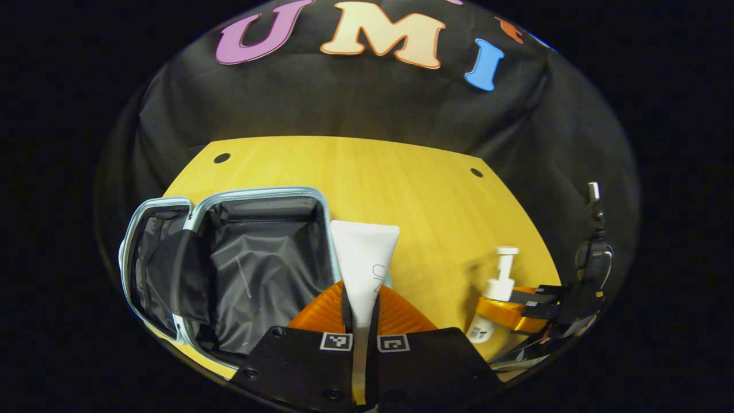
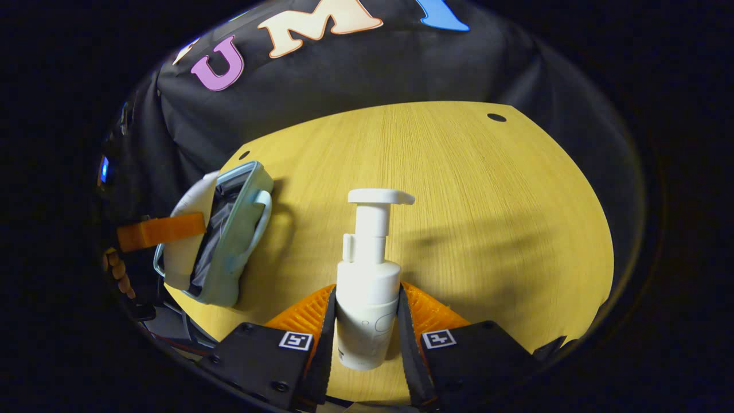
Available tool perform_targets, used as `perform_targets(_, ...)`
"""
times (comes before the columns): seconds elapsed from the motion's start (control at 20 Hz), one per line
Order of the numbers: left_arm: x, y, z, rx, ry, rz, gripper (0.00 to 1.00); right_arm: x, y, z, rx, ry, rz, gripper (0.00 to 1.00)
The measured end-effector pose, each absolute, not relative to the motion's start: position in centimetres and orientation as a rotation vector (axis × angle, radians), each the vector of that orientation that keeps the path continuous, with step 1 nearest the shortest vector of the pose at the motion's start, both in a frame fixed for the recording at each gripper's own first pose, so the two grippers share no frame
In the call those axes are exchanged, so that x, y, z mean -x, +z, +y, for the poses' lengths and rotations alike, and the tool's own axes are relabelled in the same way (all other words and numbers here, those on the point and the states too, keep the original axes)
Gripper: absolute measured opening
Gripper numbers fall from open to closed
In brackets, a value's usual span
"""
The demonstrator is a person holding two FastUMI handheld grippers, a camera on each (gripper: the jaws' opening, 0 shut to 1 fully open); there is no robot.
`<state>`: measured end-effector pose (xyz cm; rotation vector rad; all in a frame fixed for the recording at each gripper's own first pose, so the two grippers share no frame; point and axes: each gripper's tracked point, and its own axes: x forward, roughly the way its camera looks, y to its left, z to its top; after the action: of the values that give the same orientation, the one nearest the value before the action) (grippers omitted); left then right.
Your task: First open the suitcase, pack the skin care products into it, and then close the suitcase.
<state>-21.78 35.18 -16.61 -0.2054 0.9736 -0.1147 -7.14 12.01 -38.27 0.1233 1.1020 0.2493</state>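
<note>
Suitcase (image 1: pixel 252 269) open on table (image 1: pixel 424 195). Left tongs (image 1: pixel 362 312) clamp white tube (image 1: pixel 364 264); right tongs (image 2: pixel 367 321) clamp pump bottle (image 2: pixel 367 287).

The pale-blue suitcase (image 1: pixel 229 269) lies open, dark-lined, beside a white tube (image 1: pixel 364 264); a white pump bottle (image 2: pixel 367 287) stands upright, well apart.

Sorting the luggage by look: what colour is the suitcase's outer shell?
Pale mint blue-green; the suitcase shell shows best in the right gripper view.
</note>
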Motion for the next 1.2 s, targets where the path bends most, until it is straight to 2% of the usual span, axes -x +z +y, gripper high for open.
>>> perform_targets(0.45,23.1,-22.6,44.5,0.235,0.011,1.083,0.01,6.4,-34.2,17.6,-0.164,0.296,1.053,0.54)
perform_targets(0.85,25.1,-26.8,48.3,0.285,0.065,1.169,0.02,5.4,-30.4,23.6,-0.204,0.368,1.032,0.54)
perform_targets(1.0,24.1,-26.3,47.7,0.318,0.021,1.106,0.14,5.5,-29.7,26.8,-0.244,0.419,1.054,0.55)
perform_targets(1.15,23.4,-25.0,47.1,0.327,-0.001,1.061,0.53,5.9,-29.9,29.7,-0.235,0.469,1.071,0.54)
perform_targets(1.2,23.1,-24.0,46.9,0.326,-0.007,1.032,0.72,5.9,-29.9,30.6,-0.237,0.487,1.073,0.55)
